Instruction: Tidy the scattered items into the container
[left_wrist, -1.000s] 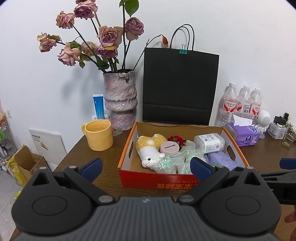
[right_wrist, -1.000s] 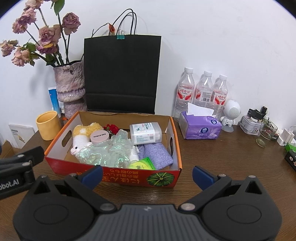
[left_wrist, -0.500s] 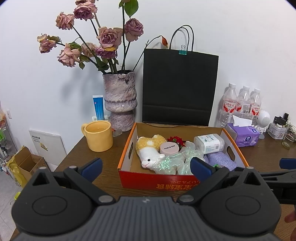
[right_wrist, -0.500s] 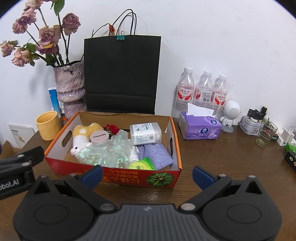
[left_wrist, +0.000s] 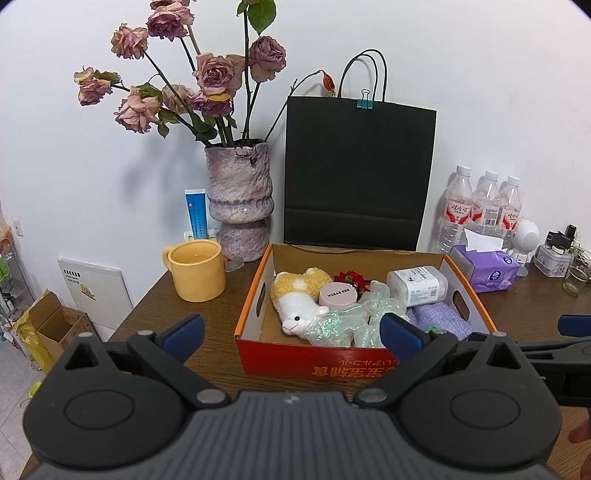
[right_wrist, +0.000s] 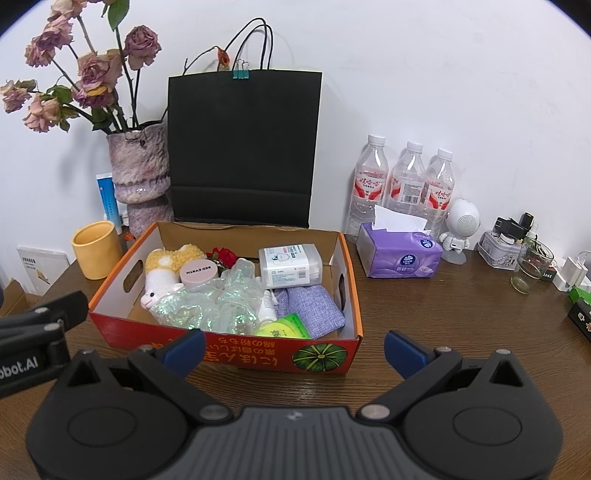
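An orange cardboard box (left_wrist: 255, 299) (right_wrist: 352, 291) stands on the wooden table and holds a plush alpaca (left_wrist: 295, 299) (right_wrist: 160, 273), a pink round tin (left_wrist: 338, 294) (right_wrist: 197, 273), a white wipes pack (left_wrist: 417, 286) (right_wrist: 290, 266), iridescent wrap (right_wrist: 218, 304), a purple cloth pouch (right_wrist: 308, 308) and a green packet (right_wrist: 284, 328). My left gripper (left_wrist: 291, 334) hovers open in front of the box's near wall, nothing between its fingers. My right gripper (right_wrist: 293, 347) is likewise open and empty before the box's near right corner.
A yellow mug (left_wrist: 197, 271) and a vase of dried roses (left_wrist: 240, 199) stand left of the box, a black paper bag (left_wrist: 358, 177) behind it. Water bottles (right_wrist: 402, 184), a purple tissue pack (right_wrist: 399, 254), a small white robot figure (right_wrist: 460, 229) and a glass jar (right_wrist: 530, 266) are on the right.
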